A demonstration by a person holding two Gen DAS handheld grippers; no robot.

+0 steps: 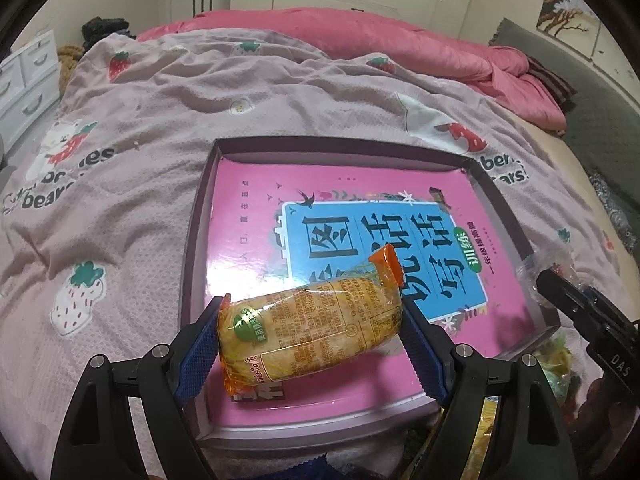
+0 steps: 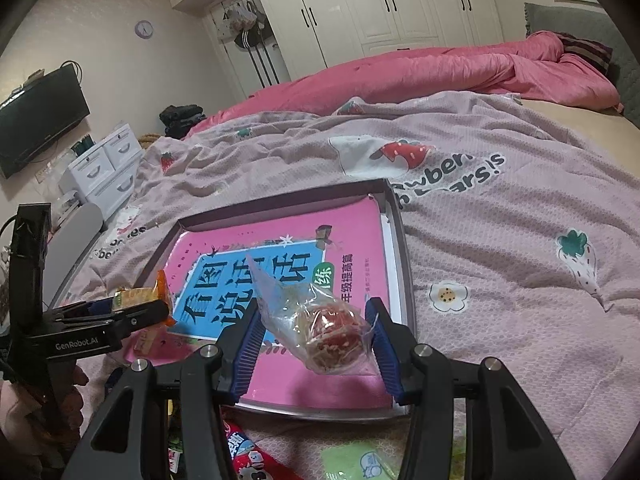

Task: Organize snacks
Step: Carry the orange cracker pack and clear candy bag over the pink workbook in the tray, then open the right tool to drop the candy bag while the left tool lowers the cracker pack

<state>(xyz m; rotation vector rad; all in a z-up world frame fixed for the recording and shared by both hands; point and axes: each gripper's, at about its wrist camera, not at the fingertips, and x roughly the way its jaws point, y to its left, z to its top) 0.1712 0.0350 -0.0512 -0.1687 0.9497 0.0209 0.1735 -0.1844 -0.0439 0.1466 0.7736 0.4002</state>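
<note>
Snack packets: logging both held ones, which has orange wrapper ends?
The long biscuit packet in the left gripper; the right gripper holds a clear-wrapped red ball snack.

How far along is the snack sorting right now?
Nothing looks done yet: the box holds only the pink book. In hand: the left gripper clamps the orange snack pack and the right gripper clamps a clear bag with a red sweet, both over the book. Left: more packets lie on the bedspread.
</note>
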